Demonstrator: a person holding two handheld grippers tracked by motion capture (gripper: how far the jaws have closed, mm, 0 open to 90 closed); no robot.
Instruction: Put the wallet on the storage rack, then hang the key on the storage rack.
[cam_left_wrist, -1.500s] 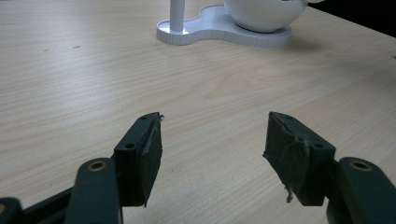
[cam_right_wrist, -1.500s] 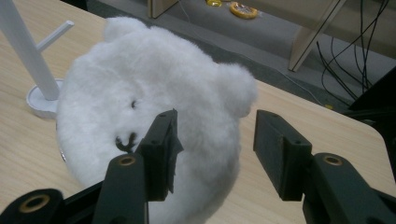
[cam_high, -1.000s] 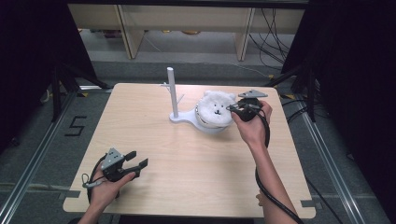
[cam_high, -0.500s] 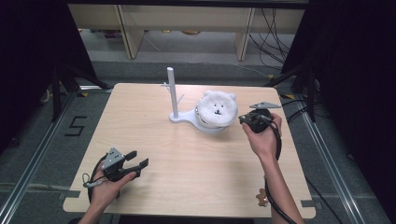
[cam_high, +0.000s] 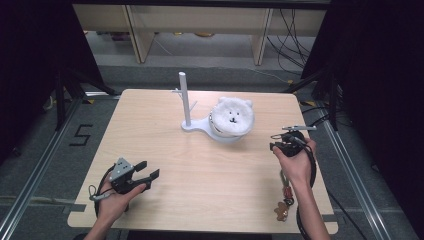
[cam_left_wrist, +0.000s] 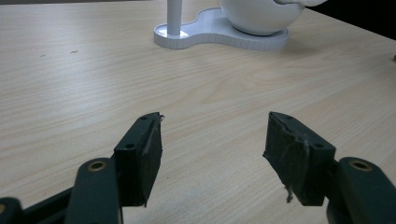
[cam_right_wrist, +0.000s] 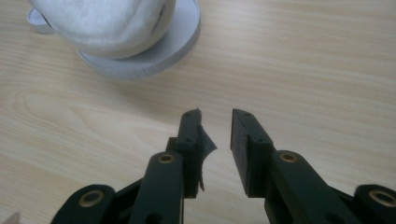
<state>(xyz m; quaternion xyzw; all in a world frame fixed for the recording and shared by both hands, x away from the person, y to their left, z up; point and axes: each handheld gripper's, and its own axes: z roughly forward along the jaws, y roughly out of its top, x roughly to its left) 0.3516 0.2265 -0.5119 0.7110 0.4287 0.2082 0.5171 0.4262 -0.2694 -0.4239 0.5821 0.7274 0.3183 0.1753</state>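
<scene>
Pale wood surface (cam_high: 200, 165) under dark surroundings. My right gripper (cam_high: 281, 145) has drawn back from the one white bear-faced plush ball (cam_high: 231, 116) toward the right edge; its jaws have just been closing to a narrow gap, nothing between them. I judge the ball placed: it sits on the one white stand (cam_high: 200, 125), beside its single post. My left gripper (cam_high: 147, 170) rests near-left, jaws wide, empty. Two grippers, one keychain (cam_high: 284, 200).

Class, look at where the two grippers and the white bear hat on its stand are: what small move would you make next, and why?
Probably draw the right gripper farther back toward the table edge. Its jaws, nearly together after closing and with nothing between them, stand apart from the bear hat, which sits on the white stand. The left gripper rests open and empty near the front edge.
</scene>
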